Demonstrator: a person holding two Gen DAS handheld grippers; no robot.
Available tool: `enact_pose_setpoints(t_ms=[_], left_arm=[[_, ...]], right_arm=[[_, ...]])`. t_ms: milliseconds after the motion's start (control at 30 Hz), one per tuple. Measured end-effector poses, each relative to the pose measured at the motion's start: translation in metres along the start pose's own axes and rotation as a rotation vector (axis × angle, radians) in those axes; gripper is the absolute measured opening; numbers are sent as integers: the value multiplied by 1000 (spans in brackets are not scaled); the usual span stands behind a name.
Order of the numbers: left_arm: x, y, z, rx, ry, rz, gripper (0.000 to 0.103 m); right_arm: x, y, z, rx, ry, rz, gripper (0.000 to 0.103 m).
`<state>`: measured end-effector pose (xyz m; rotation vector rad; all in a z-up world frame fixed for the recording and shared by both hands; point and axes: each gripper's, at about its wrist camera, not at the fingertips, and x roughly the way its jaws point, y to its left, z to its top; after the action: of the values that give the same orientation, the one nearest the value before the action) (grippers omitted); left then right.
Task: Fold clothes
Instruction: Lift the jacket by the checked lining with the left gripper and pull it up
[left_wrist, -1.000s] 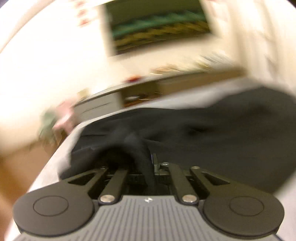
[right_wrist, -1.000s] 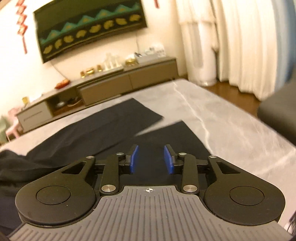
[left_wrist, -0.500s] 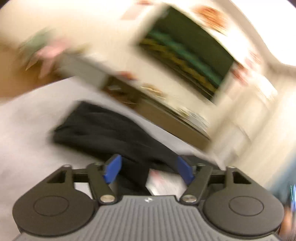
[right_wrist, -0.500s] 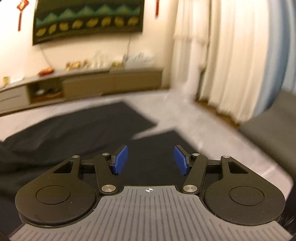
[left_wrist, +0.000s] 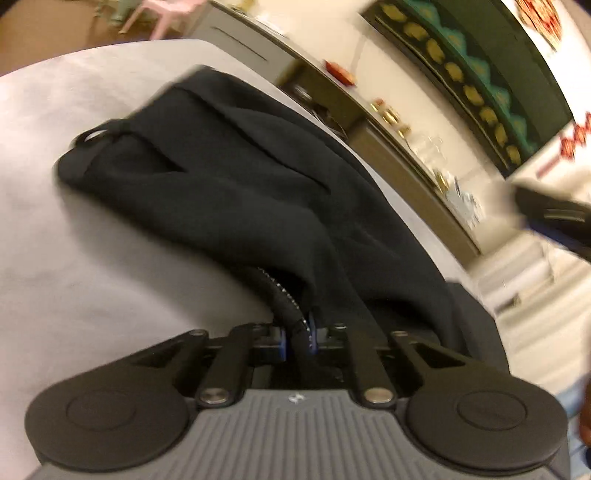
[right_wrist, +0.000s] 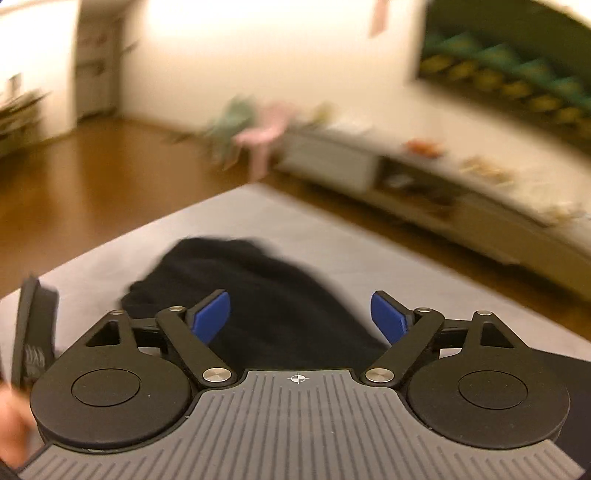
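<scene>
A black garment (left_wrist: 229, 192) lies bunched on the pale grey table (left_wrist: 74, 258); a belt loop and a zipper edge show. My left gripper (left_wrist: 297, 332) is shut on the garment's zipper edge, and the cloth drapes over its right finger. In the right wrist view the same black garment (right_wrist: 258, 280) sits under and ahead of my right gripper (right_wrist: 300, 317). That gripper is open wide, its blue pads (right_wrist: 212, 314) hold nothing, and it hovers over the cloth. My right gripper (left_wrist: 554, 218) shows blurred at the right edge of the left wrist view.
The table (right_wrist: 332, 243) ends in a far edge, with wooden floor (right_wrist: 92, 184) beyond. A long low cabinet (right_wrist: 461, 199) and a pink chair (right_wrist: 266, 136) stand by the wall. My left gripper (right_wrist: 33, 325) and a hand (right_wrist: 11, 424) are at the left edge.
My left gripper opened half a second ago and has shut again on the garment's zipper edge. My right gripper opened wider and swung left, from the flat trouser legs to the bunched end.
</scene>
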<state>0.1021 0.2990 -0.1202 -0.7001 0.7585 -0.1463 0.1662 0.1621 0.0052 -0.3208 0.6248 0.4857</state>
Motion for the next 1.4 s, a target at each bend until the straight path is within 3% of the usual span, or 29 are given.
enact_pose_setpoints(t_ms=[133,200,233,267,333,433,500,567,700,733,767,833,900,933,1000,1100,1167,1233,1267,1300,1333,1367,1400], left_arm=[[-8,17,-1,-18,-16,1,8],[-12,25,-1,-28,-24,2,8],[-14,30,0,-40,-30,4,8],[-16,37,4,-70,-41,11,8],[-20,52,12,-130,-62,24,5],[-26,74,25,-219,-94,50,5],[-30,90,32,-273,-120,94,5],[-36,99,37,-320,-164,132,5],[-44,106,44,-384,-222,208,5],[-45,104,45,-389,-224,217,5],[-45,103,45,-394,-225,226,6],[-47,101,45,-404,-226,239,6],[-48,97,44,-403,-227,228,8],[-47,93,44,-400,-229,222,8],[-49,91,41,-401,-231,227,8],[-52,91,39,-433,-269,309,6],[-61,92,34,-474,-305,365,6],[-69,96,28,-508,-343,406,6],[-72,96,26,-510,-356,424,6],[-74,95,27,-496,-360,434,6],[-75,95,28,-481,-360,428,7],[-76,94,30,-464,-364,422,7],[-78,94,31,-444,-375,422,7]], right_arm=[[111,-2,-6,-114,231,-98,74],[143,-21,-21,-104,298,-59,37],[143,-32,-24,-72,282,7,23],[141,-42,-24,-52,292,43,1],[121,-54,-18,-78,224,-18,0],[88,-93,-13,59,123,-104,0],[83,-111,-19,109,129,-150,0],[93,-115,-34,80,174,-187,0],[102,-112,-46,108,203,-209,1],[104,-109,-45,105,211,-241,4],[107,-106,-43,101,219,-275,15],[89,-90,-33,79,168,-336,31],[66,-63,-16,43,65,-367,39],[57,-45,-4,22,14,-342,44],[49,-7,20,-22,-55,-254,69],[84,35,51,-40,20,-78,81],[123,55,64,-64,104,-44,81],[167,69,67,-108,172,-101,77],[184,76,65,-122,212,-98,67],[201,82,64,-135,254,-91,50],[208,90,66,-139,280,-20,41],[210,100,66,-146,285,105,25],[204,111,66,-172,269,229,16]])
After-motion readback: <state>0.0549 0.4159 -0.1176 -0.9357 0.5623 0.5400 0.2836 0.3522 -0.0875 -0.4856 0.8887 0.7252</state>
